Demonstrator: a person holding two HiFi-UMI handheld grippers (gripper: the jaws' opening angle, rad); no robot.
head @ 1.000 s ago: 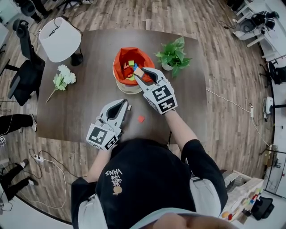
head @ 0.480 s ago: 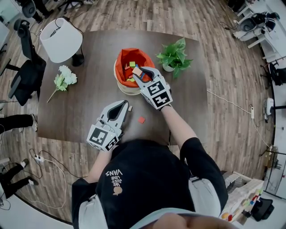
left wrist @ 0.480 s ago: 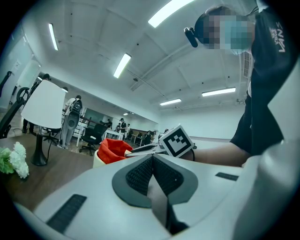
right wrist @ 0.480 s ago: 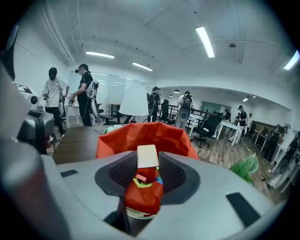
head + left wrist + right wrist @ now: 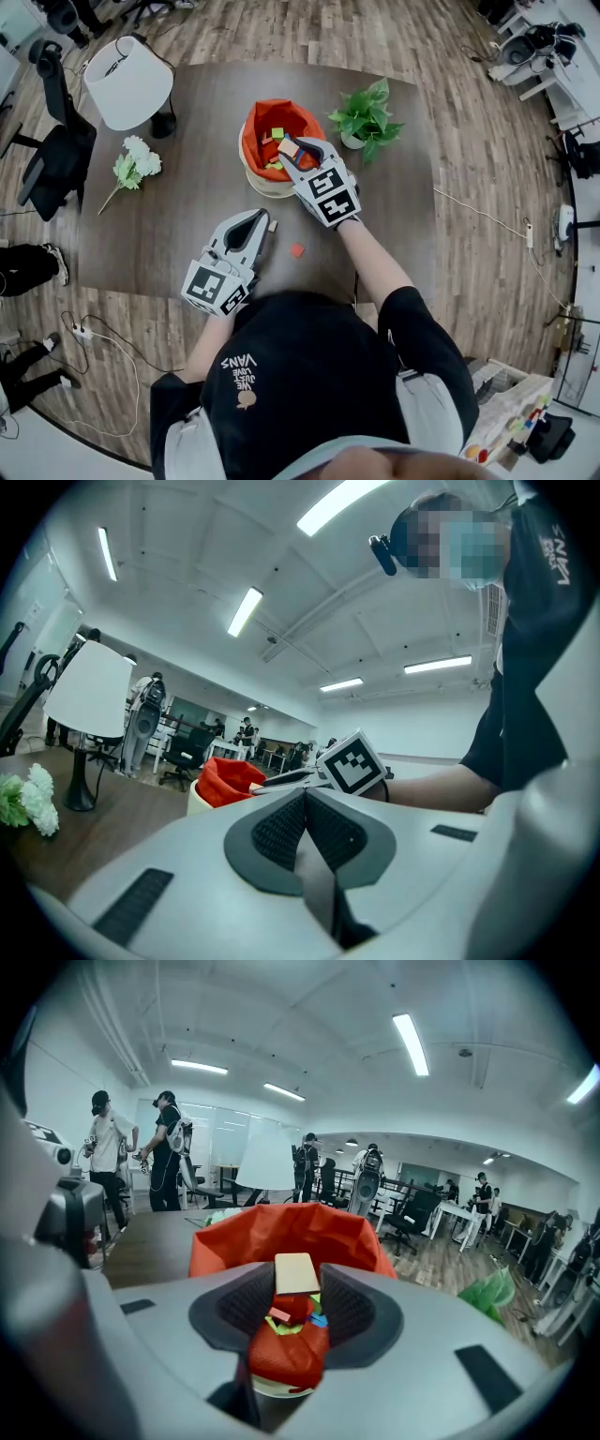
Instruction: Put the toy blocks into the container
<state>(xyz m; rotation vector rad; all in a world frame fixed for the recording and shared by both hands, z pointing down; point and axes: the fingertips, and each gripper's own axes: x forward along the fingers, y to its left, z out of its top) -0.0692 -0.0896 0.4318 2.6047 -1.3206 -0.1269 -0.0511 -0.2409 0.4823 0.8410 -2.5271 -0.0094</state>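
Right tool (image 5: 292,152) angles down over the round orange-lined container (image 5: 253,131), jaws just eased wider yet pinching a tan wooden block (image 5: 296,1274); left tool (image 5: 262,222) level, closed.

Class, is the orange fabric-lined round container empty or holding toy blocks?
Holding blocks: several coloured toy blocks lie inside the orange fabric-lined round container.
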